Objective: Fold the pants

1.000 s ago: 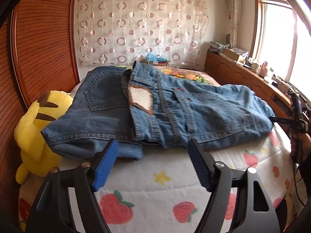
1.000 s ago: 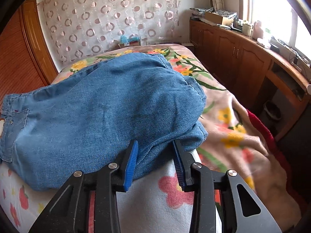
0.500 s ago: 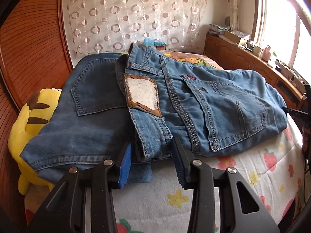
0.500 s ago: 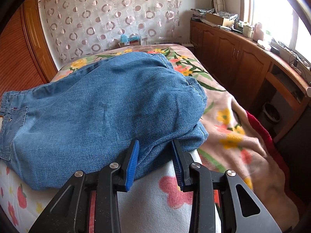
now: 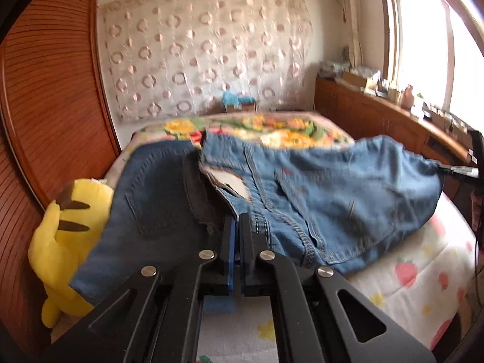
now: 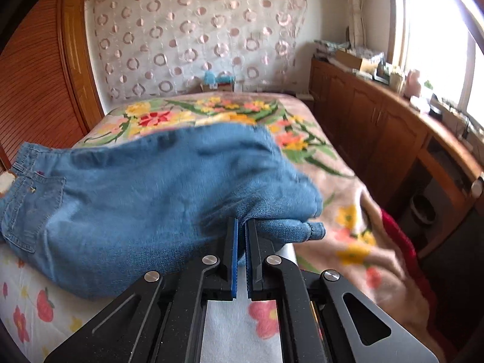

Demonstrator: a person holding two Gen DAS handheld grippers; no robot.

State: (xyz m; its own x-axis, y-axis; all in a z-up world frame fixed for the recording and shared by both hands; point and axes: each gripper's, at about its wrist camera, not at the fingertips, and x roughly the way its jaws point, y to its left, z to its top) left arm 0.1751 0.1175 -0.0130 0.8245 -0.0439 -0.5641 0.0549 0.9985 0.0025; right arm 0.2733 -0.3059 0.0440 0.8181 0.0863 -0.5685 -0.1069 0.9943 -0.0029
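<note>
Light blue jeans lie folded across the bed, waistband and white label patch toward the left, partly over a darker pair of jeans. My left gripper is shut on the waistband edge of the light jeans and holds it lifted off the bed. In the right wrist view the same jeans fill the left half, and my right gripper is shut on their folded near edge at the leg end, also raised. The other gripper's tip shows at the far right of the left wrist view.
A yellow plush toy sits against the wooden wall at the bed's left. A floral blanket covers the bed's far and right side, over a strawberry-print sheet. A wooden cabinet runs under the window on the right.
Both grippers closed on the light jeans' near edge and rose, lifting the cloth. The left one first moved in to the waistband; the right one was around the leg-end fold from the start.
</note>
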